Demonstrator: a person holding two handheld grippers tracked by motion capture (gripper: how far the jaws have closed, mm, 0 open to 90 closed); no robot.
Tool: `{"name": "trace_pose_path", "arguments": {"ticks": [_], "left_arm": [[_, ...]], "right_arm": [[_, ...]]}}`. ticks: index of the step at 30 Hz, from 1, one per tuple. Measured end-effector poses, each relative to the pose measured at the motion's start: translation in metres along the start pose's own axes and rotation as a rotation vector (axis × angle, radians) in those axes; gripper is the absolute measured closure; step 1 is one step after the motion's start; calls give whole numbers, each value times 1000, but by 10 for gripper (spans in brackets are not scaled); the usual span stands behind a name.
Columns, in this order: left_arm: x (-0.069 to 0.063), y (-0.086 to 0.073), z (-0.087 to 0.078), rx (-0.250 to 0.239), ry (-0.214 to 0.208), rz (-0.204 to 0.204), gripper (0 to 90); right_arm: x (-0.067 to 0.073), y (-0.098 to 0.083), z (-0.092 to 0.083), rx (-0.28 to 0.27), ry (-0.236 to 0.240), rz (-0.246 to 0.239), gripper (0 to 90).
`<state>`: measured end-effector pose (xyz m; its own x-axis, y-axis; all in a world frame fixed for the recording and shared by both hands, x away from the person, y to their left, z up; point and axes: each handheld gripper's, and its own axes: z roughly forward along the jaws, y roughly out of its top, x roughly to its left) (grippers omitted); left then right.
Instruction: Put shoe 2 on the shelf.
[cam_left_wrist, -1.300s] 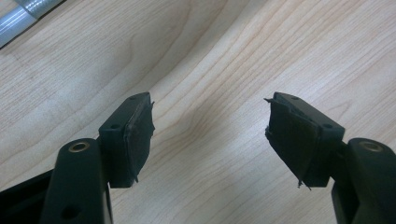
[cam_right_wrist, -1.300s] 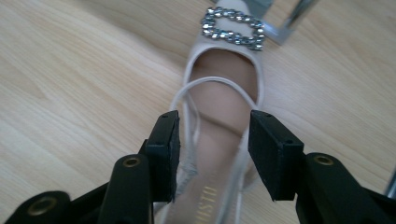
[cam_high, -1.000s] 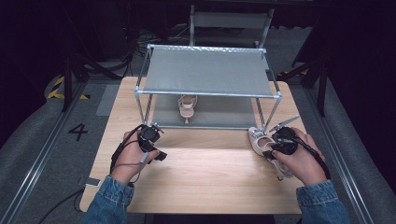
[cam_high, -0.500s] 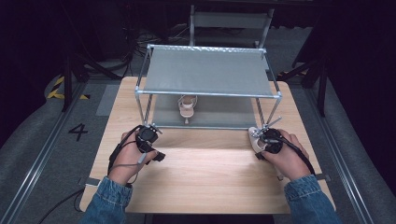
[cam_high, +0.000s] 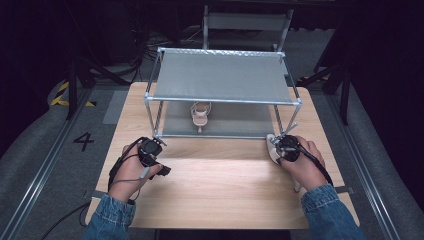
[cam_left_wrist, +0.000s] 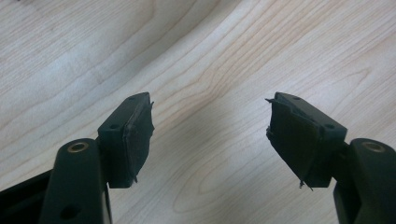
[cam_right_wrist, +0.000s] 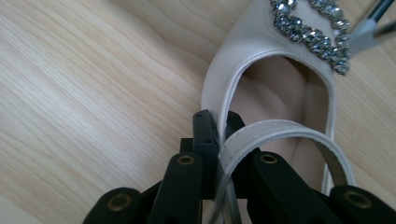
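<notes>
A pale heeled sandal (cam_right_wrist: 261, 56) with a rhinestone band lies on the wooden table (cam_high: 220, 175) by the rack's front right leg. My right gripper (cam_right_wrist: 219, 123) has just closed and is now shut on the sandal's side wall near the ankle strap. In the high view the same right gripper (cam_high: 287, 147) covers most of the sandal (cam_high: 271, 148). A matching sandal (cam_high: 200, 116) stands on the rack's lower shelf. At the table's left, my left gripper (cam_high: 150, 150) rests low. It is open, with bare wood between its jaws (cam_left_wrist: 210, 135).
A metal-framed rack (cam_high: 222, 100) with a grey top shelf stands at the table's far half. Its front right leg (cam_high: 280, 122) rises close to the right gripper. Bare wood lies between the two hands.
The right hand has moved left and down onto the sandal, and its jaws have closed on the sandal's side. The left hand has kept still.
</notes>
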<state>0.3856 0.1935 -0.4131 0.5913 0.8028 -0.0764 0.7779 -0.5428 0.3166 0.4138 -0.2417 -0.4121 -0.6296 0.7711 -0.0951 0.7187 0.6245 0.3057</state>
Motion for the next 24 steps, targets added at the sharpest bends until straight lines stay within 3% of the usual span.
{"name": "trace_pose_path", "arguments": {"ticks": [4, 11, 15, 24], "left_arm": [[2, -6, -2, 7, 1, -10, 310], [6, -14, -5, 6, 9, -13, 310], [8, -19, -5, 8, 1, -34, 308], [11, -21, -7, 5, -2, -33, 308]], "right_arm": [[5, 9, -7, -29, 28, -19, 862], [18, 32, -13, -60, 27, -68, 861], [21, 44, -13, -69, 25, -90, 861], [24, 74, -9, -86, 17, -125, 860]]}}
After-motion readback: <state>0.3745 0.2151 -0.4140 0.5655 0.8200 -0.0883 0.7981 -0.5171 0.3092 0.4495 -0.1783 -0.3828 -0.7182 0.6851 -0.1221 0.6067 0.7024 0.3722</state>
